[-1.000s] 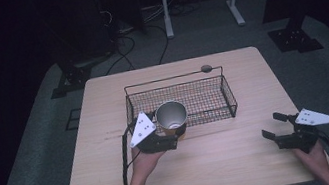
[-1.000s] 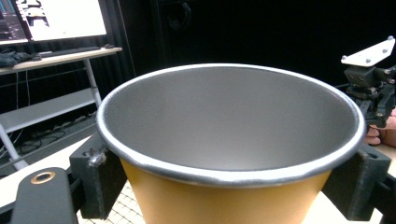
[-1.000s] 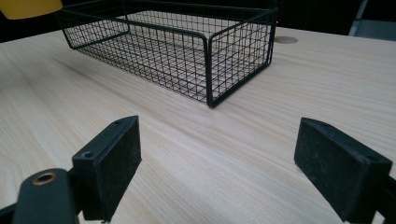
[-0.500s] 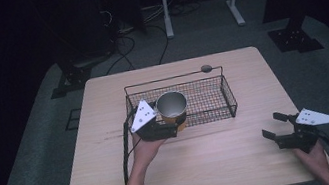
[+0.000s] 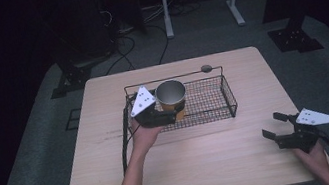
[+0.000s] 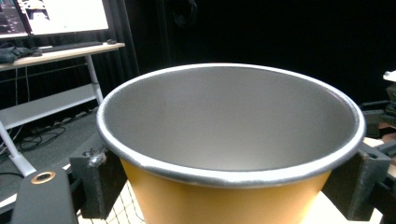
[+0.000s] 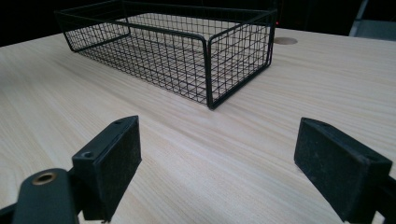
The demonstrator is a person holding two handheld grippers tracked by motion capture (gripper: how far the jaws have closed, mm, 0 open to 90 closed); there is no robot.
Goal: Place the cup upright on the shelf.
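The left claw (image 5: 169, 117) is clamped on the orange cup (image 5: 172, 99) over the left end of the wire basket (image 5: 219, 96), so it is best lowered upright and level until it rests inside before letting go, while the right claw (image 5: 280, 130) waits wide open and empty above the tabletop (image 5: 203, 157)

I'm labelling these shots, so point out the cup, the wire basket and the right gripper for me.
cup (image 5: 170, 91): high view, on its grey inner wall.
wire basket (image 5: 207, 99): high view, on the bare mesh floor right of the cup.
right gripper (image 5: 274, 125): high view, midway between its two open fingertips.
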